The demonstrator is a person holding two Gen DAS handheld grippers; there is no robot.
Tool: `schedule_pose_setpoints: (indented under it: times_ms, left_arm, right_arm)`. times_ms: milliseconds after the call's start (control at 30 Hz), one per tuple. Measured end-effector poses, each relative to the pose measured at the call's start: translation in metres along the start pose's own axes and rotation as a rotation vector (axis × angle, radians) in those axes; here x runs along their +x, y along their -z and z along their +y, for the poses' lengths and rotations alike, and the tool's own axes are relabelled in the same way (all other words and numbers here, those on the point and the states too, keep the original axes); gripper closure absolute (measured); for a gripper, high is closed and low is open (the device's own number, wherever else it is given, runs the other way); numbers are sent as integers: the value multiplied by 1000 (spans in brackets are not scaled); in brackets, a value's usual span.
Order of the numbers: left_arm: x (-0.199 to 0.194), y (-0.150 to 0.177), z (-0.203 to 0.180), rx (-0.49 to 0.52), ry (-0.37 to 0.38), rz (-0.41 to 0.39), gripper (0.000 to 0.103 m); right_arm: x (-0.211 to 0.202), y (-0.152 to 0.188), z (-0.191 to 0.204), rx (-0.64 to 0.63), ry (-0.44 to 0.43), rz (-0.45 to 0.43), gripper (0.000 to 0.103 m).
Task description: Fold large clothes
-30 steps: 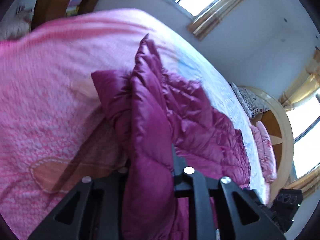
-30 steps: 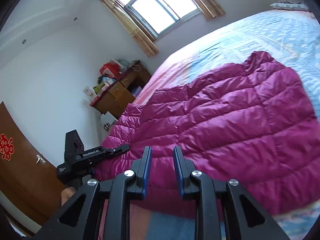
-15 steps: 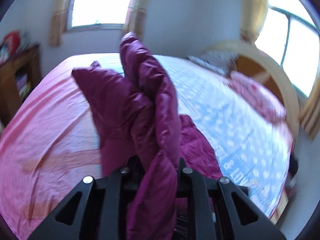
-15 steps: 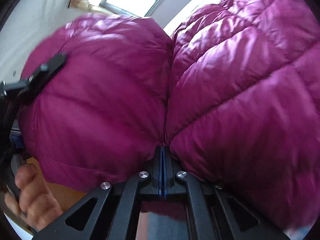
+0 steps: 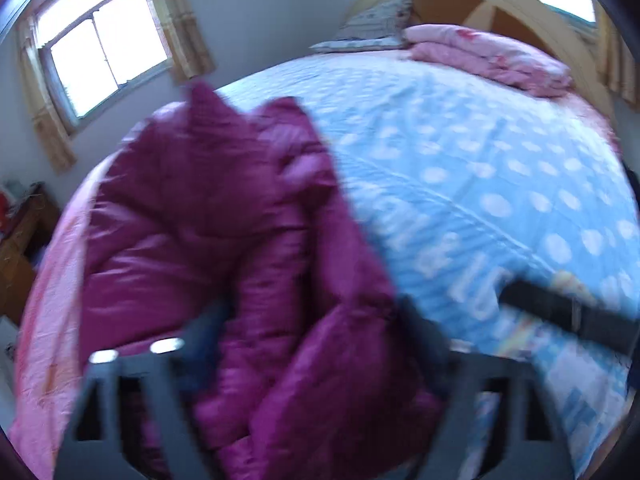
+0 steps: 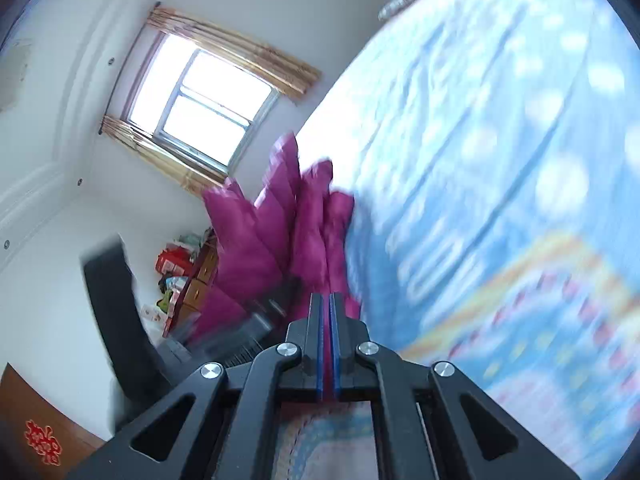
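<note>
1. While the purple down jacket (image 5: pixel 224 264) lies bunched on the bed (image 5: pixel 500 184), toward the window (image 5: pixel 100 52) side, we judge the fold barely begun.
2. Our left gripper (image 5: pixel 316 344) has just been opening; its jaws stand spread with jacket fabric loose between them.
3. Our right gripper (image 6: pixel 326 312) pinches a thin jacket edge.
4. It looks puffy, quilted, crumpled.

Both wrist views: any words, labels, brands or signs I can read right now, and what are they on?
No text reads clearly.
Red paper-cut sign on the brown door: an ornamental character, too blurred to read.
Large pale letters printed on the blue bedspread: smeared by motion, unreadable.
Boxes and packets on the wooden dresser: print too small to read.
Purple jacket: no label visible.
</note>
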State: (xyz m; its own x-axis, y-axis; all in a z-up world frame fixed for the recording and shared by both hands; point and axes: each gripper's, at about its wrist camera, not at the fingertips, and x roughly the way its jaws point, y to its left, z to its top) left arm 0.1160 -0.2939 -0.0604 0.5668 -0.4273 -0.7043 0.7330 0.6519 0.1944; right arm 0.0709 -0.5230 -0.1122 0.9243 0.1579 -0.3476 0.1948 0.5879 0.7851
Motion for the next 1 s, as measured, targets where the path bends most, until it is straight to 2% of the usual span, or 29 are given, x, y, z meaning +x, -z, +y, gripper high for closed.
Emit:
schedule_pose_setpoints:
  times_ms: [67,167,300,400,467,500,533,600,700,733,767,800,833,900,1000]
  left_arm:
    - [-6,8,-8,45,-1,-46,5]
    - [-3,15,-13,90,-23,-57,4]
    - [-11,19,-10,80,12,-83,3]
    - [-21,29,-4,77,42,-100,2]
    - [-22,36,-6,81,56,-110,2]
    - [-25,39,-4,82,68,-119,2]
    - [-26,40,-4,82,78,-126,1]
    - [-30,44,-1,90,91,-135,0]
    - [-35,50,-2,115,95,-133,0]
    - [-39,51,-2,115,109,-134,0]
    - [-44,53,2,106,130,-138,0]
    - [-51,57,7,97,156,-144,0]
    - [-58,61,12,99,178,-152,0]
    - [-76,72,23,98,219,-157,0]
    - [-107,87,48,38,294,-184,0]
  right_arm:
    - [-5,-16,9,-39,-27,-20,100]
    - [2,-38,29,-89,-80,1,100]
    - [44,-56,70,-208,-152,117,100]
    - [82,-68,88,-282,-156,230,98]
    - [98,-70,89,-328,-121,296,89]
    - [108,-69,92,-359,-107,326,71]
    - [116,-66,94,-384,-96,344,42]
    - [125,-65,93,-394,-117,372,22]
    - [131,-61,91,-411,-100,395,22]
    - [132,-62,90,-422,-102,398,25]
    - [137,-64,89,-427,-102,403,32]
    - [139,-66,84,-428,-88,420,62]
    - [145,-67,74,-421,-58,439,78]
    - [152,-68,59,-409,-21,466,79]
    - [157,-64,47,-414,24,449,81]
